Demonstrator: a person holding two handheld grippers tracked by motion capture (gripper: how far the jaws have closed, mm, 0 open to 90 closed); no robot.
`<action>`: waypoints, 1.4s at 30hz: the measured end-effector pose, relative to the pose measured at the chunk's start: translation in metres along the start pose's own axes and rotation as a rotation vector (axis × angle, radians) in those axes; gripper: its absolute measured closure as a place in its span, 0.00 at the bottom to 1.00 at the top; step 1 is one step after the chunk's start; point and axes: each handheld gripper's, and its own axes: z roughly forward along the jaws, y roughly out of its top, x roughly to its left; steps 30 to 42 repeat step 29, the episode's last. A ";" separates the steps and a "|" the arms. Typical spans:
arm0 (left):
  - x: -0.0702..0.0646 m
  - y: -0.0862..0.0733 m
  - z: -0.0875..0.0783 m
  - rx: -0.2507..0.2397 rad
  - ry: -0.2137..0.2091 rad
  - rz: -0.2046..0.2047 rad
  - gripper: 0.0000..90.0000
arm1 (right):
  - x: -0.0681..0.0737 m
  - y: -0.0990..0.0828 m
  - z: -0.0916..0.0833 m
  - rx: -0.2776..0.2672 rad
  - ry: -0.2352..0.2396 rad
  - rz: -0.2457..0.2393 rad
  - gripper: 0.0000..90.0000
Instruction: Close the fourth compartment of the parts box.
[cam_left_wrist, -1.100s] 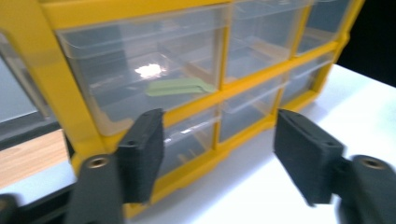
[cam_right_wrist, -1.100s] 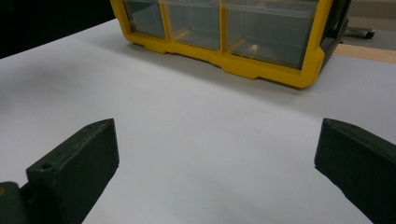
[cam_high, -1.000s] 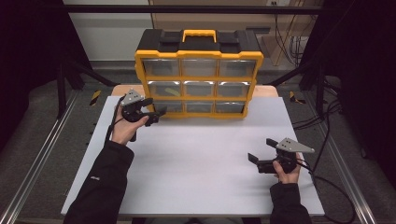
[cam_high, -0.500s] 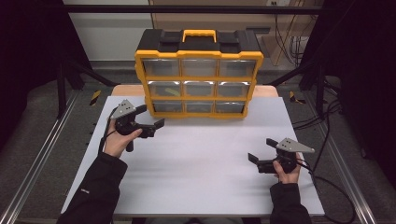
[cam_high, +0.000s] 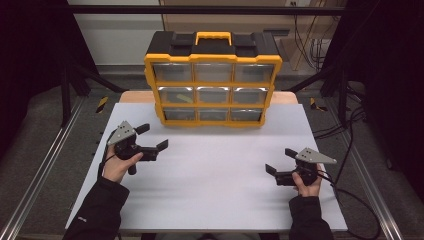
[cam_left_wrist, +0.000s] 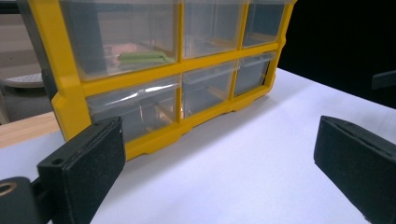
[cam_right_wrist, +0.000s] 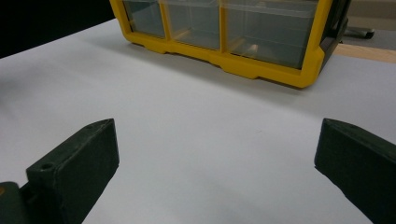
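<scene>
A yellow-and-black organizer (cam_high: 212, 80) with nine clear drawers stands at the back middle of the white table (cam_high: 215, 200). Its middle-row left drawer holds something green (cam_high: 181, 93), also visible as the green piece (cam_left_wrist: 142, 57) in the left gripper view. My left gripper (cam_high: 152, 137) hovers in front of the organizer's (cam_left_wrist: 154, 84) lower left corner, a little apart from it. Its jaws have just been opening and stand open, the left gripper (cam_left_wrist: 219, 172) holding nothing. My right gripper (cam_high: 280, 160) rests low at the near right, open and holding nothing, with the right gripper (cam_right_wrist: 215, 168) aimed at the organizer (cam_right_wrist: 243, 37).
A wooden board (cam_high: 135, 96) shows behind the white surface on both sides of the organizer. Metal rails (cam_high: 45, 165) run along the table's left and right. Cables (cam_high: 350, 150) trail over the floor at the right.
My left gripper has drawn back from the organizer's lower left drawers toward the near side and sunk a little. Its jaws have spread wider. The right gripper has stayed put.
</scene>
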 end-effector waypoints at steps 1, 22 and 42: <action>0.000 -0.002 -0.001 -0.003 -0.001 0.001 0.02 | 0.000 0.000 0.000 0.000 0.000 0.000 0.00; 0.007 -0.043 -0.030 -0.005 0.015 -0.010 0.02 | 0.000 0.000 0.000 0.003 -0.003 0.001 0.00; 0.013 -0.050 -0.038 -0.008 0.034 -0.017 0.02 | 0.001 0.000 0.000 0.004 -0.001 0.002 0.00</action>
